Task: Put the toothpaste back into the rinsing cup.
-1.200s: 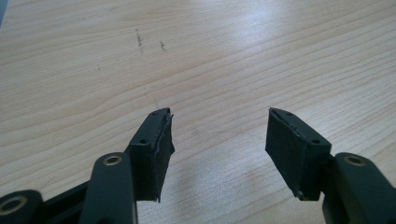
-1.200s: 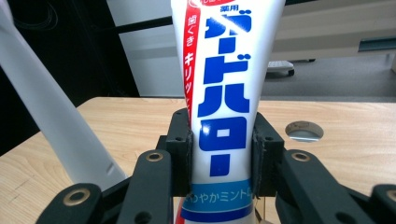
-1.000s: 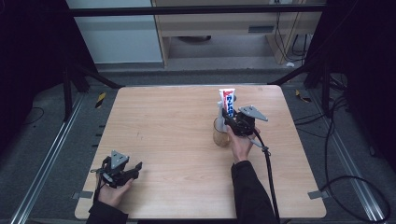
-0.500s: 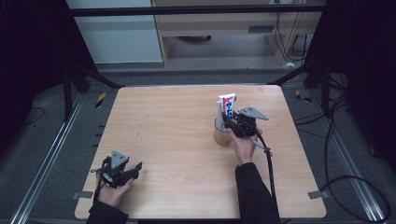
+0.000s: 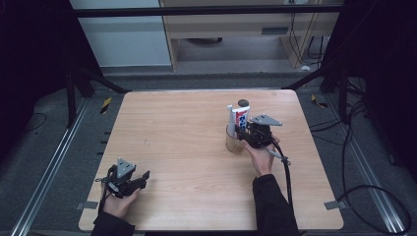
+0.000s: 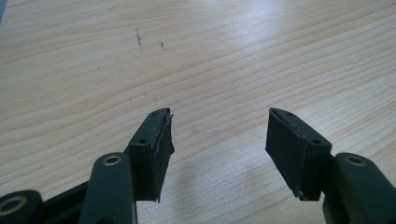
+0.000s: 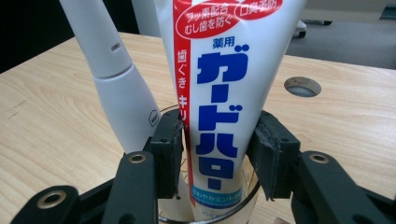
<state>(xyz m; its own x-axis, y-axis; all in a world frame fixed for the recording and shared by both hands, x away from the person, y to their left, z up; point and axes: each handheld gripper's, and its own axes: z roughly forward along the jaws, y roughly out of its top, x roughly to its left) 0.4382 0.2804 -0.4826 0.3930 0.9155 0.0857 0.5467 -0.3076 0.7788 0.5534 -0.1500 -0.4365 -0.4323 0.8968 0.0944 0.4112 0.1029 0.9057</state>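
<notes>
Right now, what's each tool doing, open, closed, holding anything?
Left tool: open, nothing between its jaws, low over the bare table.
Right tool: closed on the toothpaste tube, which stands in the glass cup.

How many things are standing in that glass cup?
2: a toothpaste tube, gripped between the right gripper's fingers, and a white toothbrush handle beside it. The cup could hide something smaller.
</notes>
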